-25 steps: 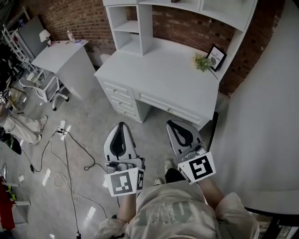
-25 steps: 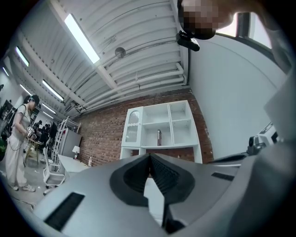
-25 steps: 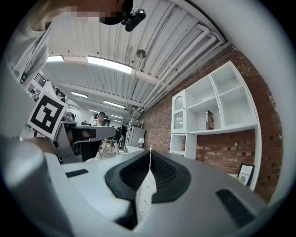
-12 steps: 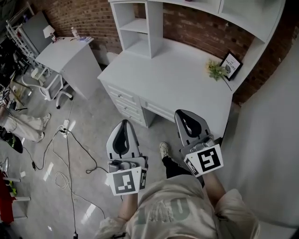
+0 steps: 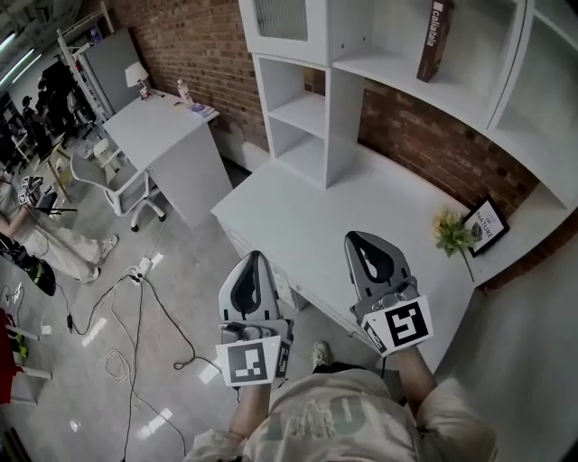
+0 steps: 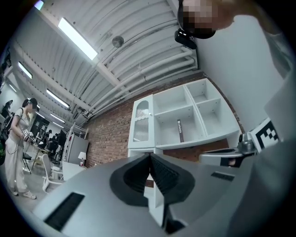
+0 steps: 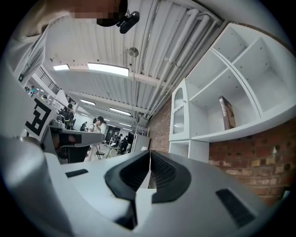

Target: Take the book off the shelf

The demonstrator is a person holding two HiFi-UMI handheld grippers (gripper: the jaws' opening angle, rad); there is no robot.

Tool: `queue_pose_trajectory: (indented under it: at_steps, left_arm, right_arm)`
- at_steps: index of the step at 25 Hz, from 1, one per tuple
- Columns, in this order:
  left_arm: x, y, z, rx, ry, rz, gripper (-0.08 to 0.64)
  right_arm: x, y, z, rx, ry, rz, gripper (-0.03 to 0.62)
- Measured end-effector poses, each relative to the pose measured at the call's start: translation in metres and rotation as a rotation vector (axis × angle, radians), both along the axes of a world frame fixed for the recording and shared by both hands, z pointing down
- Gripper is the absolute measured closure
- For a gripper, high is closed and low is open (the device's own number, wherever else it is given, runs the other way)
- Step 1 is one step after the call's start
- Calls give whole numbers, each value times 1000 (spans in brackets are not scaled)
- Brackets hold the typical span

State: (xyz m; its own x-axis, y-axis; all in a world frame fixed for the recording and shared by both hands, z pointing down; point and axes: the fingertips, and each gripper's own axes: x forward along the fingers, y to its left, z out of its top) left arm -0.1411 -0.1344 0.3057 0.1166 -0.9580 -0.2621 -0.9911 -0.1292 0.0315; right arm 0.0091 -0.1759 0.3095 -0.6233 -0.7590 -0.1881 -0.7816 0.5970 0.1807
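A dark brown book [image 5: 433, 41] with white spine lettering leans upright on an upper shelf [image 5: 424, 83] of the white hutch; the same book [image 6: 180, 131] shows small in the left gripper view and the book [image 7: 226, 112] again in the right gripper view. My left gripper [image 5: 251, 259] is shut and holds nothing, over the desk's front edge. My right gripper [image 5: 361, 240] is shut too, empty, above the white desktop [image 5: 307, 217]. Both grippers are well below and in front of the book. In their own views the left gripper [image 6: 150, 156] and right gripper [image 7: 149, 152] show jaws pressed together.
A small plant [image 5: 450, 233] and a framed picture [image 5: 483, 225] stand on the desk's right end. Open cubbies [image 5: 302, 117] sit under a glass-front cabinet [image 5: 278, 18]. A second white desk [image 5: 158, 122], a chair [image 5: 126, 185] and floor cables [image 5: 126, 307] lie left. People stand far left.
The head view has tilted up and come closer to the desk: the hutch shelves and the book are in sight now. Both grippers have moved forward over the desk, still shut.
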Motion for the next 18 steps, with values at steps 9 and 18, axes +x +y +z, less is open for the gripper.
queue_pose_trajectory:
  at_steps: [9, 18]
  left_arm:
    - [50, -96, -2, -40, -36, 99, 548]
    - [71, -149, 7, -76, -35, 172, 548]
  right_arm:
    - [15, -71, -4, 38, 17, 9, 574]
    - [42, -115, 6, -40, -27, 78, 574]
